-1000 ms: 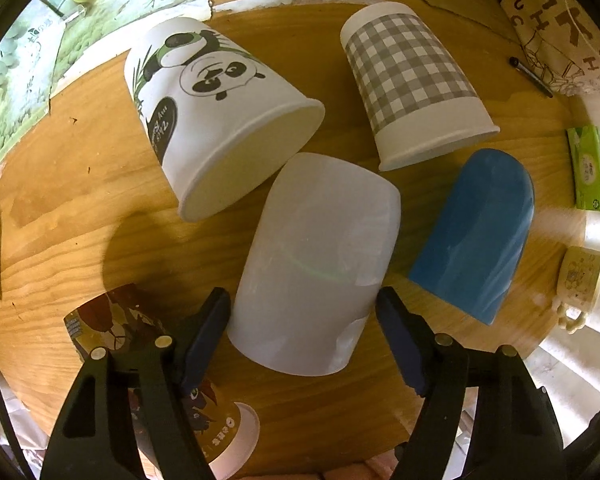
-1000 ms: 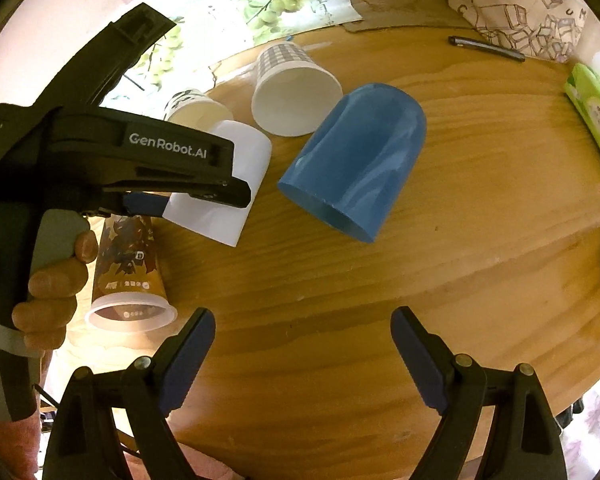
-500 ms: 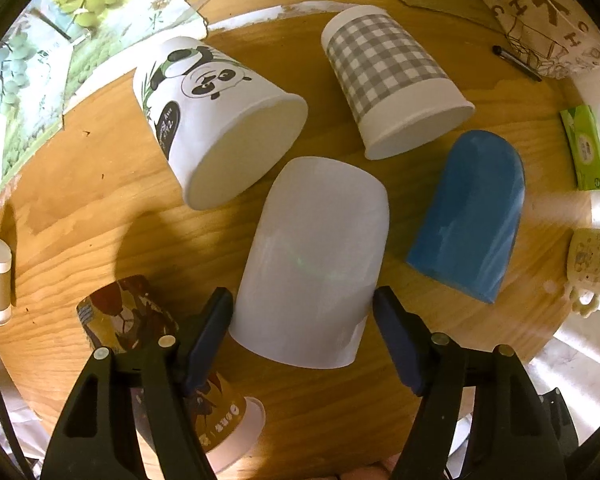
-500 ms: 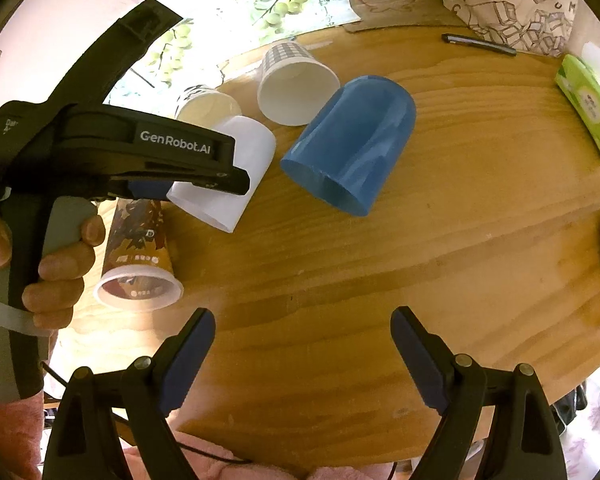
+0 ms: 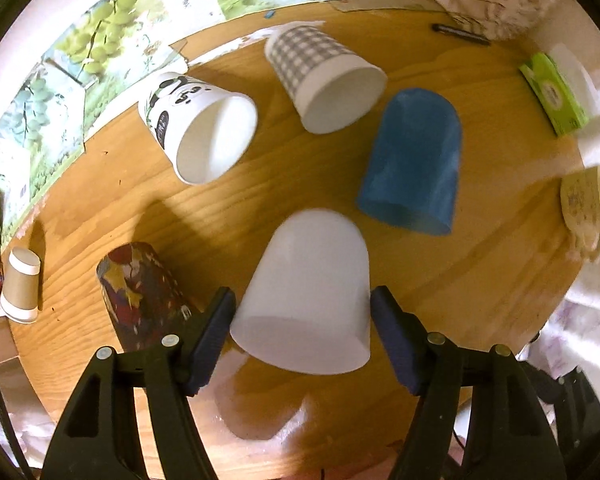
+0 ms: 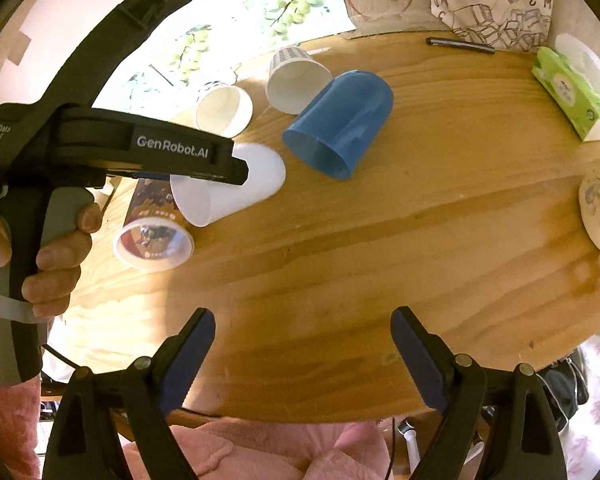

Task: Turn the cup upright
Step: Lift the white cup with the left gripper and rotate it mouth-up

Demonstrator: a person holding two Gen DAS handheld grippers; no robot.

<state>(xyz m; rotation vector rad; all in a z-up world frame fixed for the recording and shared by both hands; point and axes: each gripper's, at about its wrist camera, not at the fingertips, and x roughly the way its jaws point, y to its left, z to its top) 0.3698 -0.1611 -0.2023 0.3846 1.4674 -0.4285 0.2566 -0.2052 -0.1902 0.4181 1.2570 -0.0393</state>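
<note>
A plain white cup sits between the fingers of my left gripper, which is shut on it and holds it tilted above the round wooden table, open end toward me. In the right wrist view the white cup hangs under the left gripper body. A blue cup, a grey checked cup, a panda cup and a dark patterned cup lie on their sides. My right gripper is open and empty over the table's near edge.
A small brown cup lies at the left edge. A green tissue box, a pen and a cream mug are on the right. Grape posters and a printed bag stand behind the table.
My left gripper has lifted the white cup off the table and tipped it; the other cups now look farther away. The right gripper has stayed open and drawn back slightly.
</note>
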